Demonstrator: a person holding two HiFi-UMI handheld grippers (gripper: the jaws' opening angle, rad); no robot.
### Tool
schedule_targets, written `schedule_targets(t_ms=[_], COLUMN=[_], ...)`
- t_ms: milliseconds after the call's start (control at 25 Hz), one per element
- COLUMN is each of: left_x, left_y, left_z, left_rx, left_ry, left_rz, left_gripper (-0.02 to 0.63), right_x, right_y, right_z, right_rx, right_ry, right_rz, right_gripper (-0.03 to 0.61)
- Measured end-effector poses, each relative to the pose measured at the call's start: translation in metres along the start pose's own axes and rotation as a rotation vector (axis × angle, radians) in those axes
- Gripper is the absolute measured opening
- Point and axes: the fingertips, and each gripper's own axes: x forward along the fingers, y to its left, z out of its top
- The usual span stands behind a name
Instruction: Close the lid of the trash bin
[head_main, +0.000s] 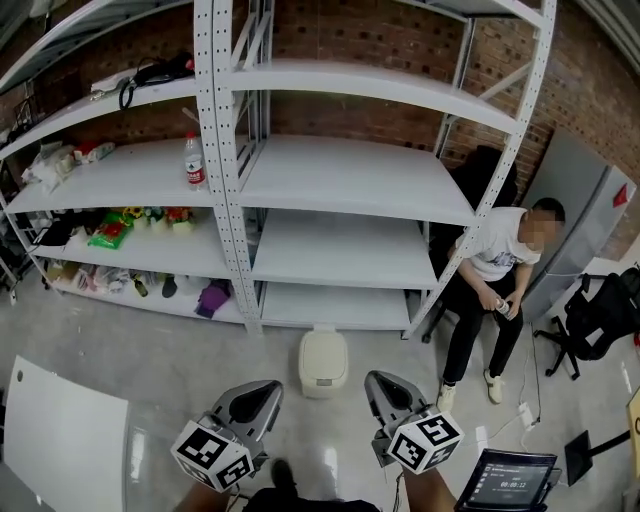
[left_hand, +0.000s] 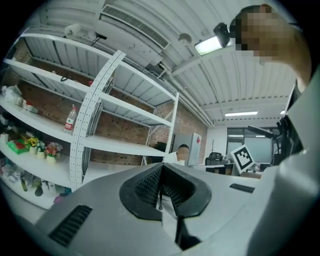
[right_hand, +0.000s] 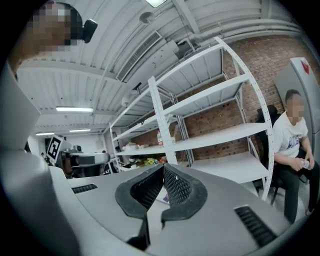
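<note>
Approach step: bin (head_main: 323, 362) stands just before the shelving (head_main: 345, 190); left gripper (head_main: 266, 389) and right gripper (head_main: 377, 383), both pressed together and empty, hang farther back, and must next reach the lid (head_main: 322, 350).

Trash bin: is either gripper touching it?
No, the trash bin stands apart from the left gripper and the right gripper.
</note>
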Motion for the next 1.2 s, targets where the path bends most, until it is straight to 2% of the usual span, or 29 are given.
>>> schedule_targets(t_ms=[120, 280, 440, 680, 880, 1080, 1200], left_x=[-0.014, -0.021, -0.038, -0.077, -0.128, -0.198, -0.230], left_y=[-0.031, -0.083, -0.127, -0.161, -0.178, -0.178, -0.186], left_z=[-0.011, -0.028, -0.041, -0.046, -0.054, -0.068, -0.075], left_rx=[-0.032, -0.057, -0.041, -0.029, -0.034, -0.007, -0.021], left_ry=[0.003, 0.017, 0.053, 0.051, 0.029, 0.033, 0.036], left_rz=[0.070, 0.114, 0.114, 0.100, 0.062, 0.042, 0.015], left_gripper=[-0.011, -0.012, -0.012, -0.012, -0.011, -0.012, -0.012], right_x=[-0.044, -0.100, -0.141, -0.175, -0.208, -0.241, -0.264], right_y=[0.007, 0.004, 0.010, 0.044, 0.084, 0.133, 0.160], right_z=[-0.009, -0.021, -0.028, -0.028, -0.038, -0.061, -0.071], right_rx=[0.011, -0.019, 0.010, -0.005, -0.028, 0.010, 0.040], right_ry=[0.015, 0.055, 0.051, 0.023, 0.029, 0.019, 0.022], right_rz=[0.040, 0.084, 0.092, 0.096, 0.045, -0.052, -0.096], right_gripper=[0.006, 0.006, 0.006, 0.006, 0.006, 0.006, 0.006])
